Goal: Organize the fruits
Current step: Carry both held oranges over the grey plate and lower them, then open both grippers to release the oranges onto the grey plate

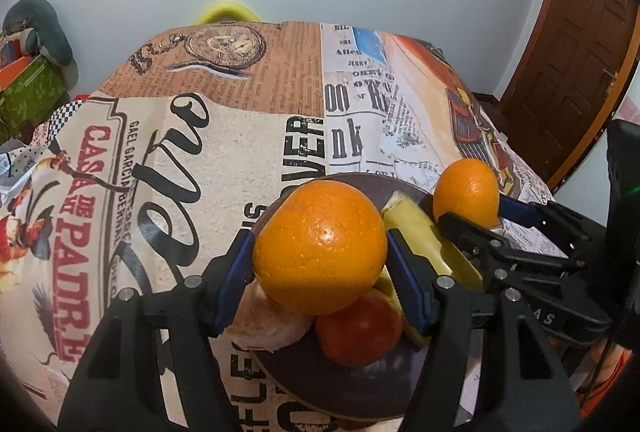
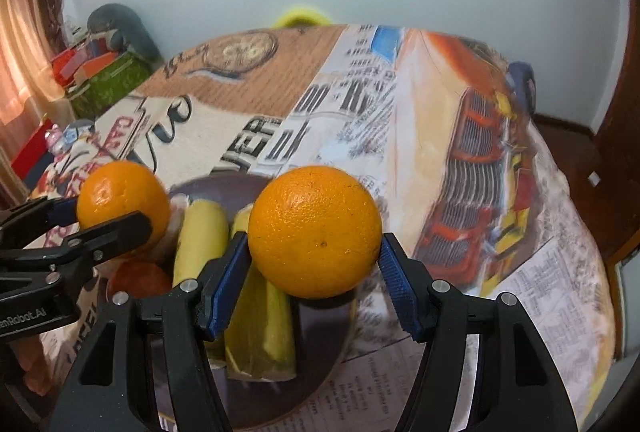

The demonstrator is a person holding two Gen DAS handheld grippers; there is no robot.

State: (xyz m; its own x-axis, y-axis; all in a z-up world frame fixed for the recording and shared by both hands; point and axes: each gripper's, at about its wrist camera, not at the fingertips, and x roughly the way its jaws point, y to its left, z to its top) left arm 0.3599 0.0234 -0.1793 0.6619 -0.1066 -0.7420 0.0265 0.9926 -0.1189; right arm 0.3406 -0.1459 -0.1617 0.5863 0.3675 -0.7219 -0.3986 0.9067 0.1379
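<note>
Each gripper is shut on its own orange above a dark brown plate [image 1: 360, 384]. In the left wrist view my left gripper [image 1: 318, 244] has its blue pads pressed on both sides of a large orange [image 1: 320, 264]. My right gripper [image 1: 474, 210] reaches in from the right, holding the second orange [image 1: 466, 184]. In the right wrist view my right gripper [image 2: 314, 248] clamps that orange [image 2: 316, 224], and my left gripper [image 2: 112, 216] carries the first orange [image 2: 120, 192] at the left. Bananas [image 2: 200, 244], a red-orange fruit [image 1: 360, 332] and a pale fruit [image 1: 268, 324] lie on the plate [image 2: 240, 184].
A printed cloth [image 1: 200, 152] covers the table. A yellow chair back [image 1: 224, 10] shows past the far edge. A wooden door [image 1: 580, 52] stands to the right, and boxes and bags [image 2: 104, 72] are piled beyond the table's left side.
</note>
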